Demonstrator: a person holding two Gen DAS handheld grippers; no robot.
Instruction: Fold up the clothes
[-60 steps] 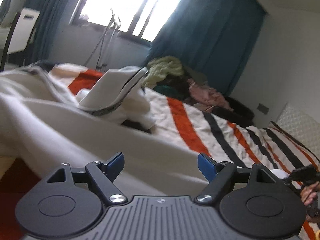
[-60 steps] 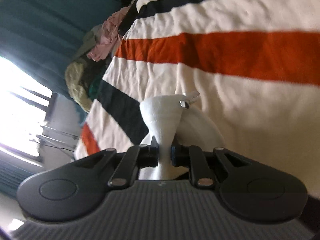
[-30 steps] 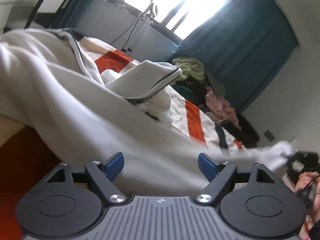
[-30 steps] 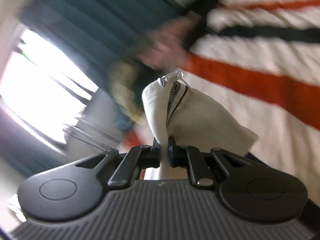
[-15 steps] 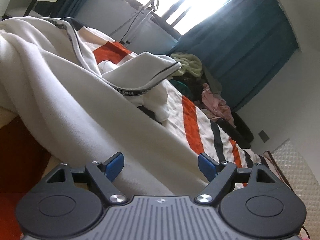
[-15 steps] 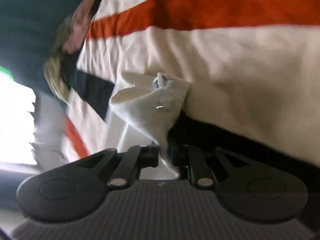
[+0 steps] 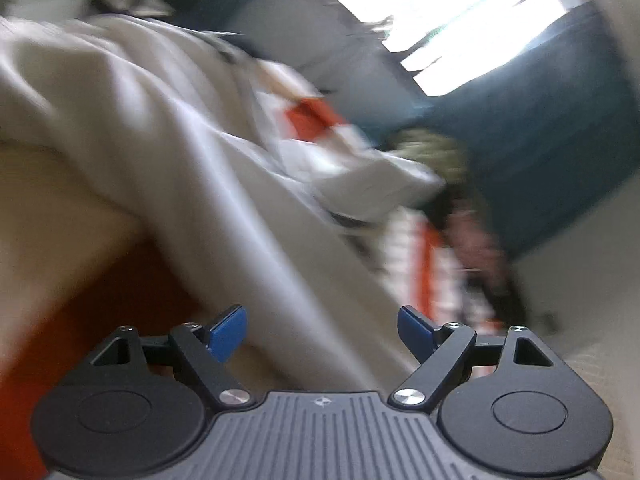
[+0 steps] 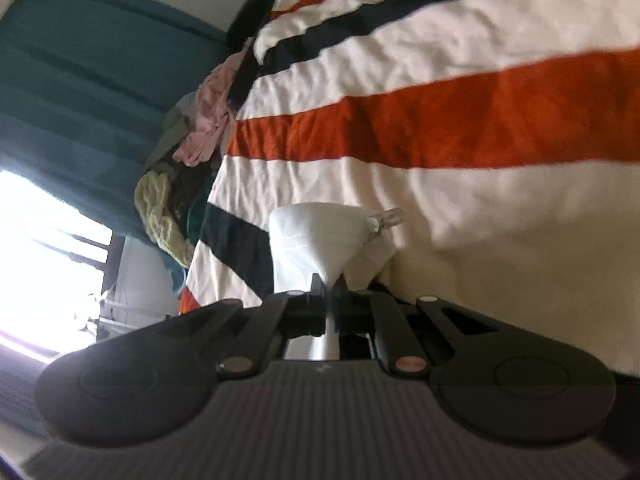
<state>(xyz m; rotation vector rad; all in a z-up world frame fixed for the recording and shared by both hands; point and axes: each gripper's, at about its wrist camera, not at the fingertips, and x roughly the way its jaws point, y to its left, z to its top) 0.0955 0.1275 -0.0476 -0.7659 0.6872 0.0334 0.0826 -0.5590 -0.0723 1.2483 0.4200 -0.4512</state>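
A white garment (image 7: 168, 152) with dark trim lies rumpled across the striped bed, blurred in the left wrist view. My left gripper (image 7: 322, 330) is open with blue pads, low over the garment's near fold, holding nothing. My right gripper (image 8: 329, 286) is shut on a bunched corner of the white garment (image 8: 316, 236), which has a metal zip pull (image 8: 386, 218) at its tip, held above the striped bedspread (image 8: 460, 128).
A pile of other clothes (image 8: 192, 148), pink, yellow-green and dark, lies at the bed's far end by blue curtains (image 8: 80, 80). A bright window (image 7: 440, 12) is behind. A white wall (image 7: 592, 280) stands at the right.
My left gripper has swung fast, so its view is now blurred and tilted. My right gripper has lifted and turned, still holding the garment corner.
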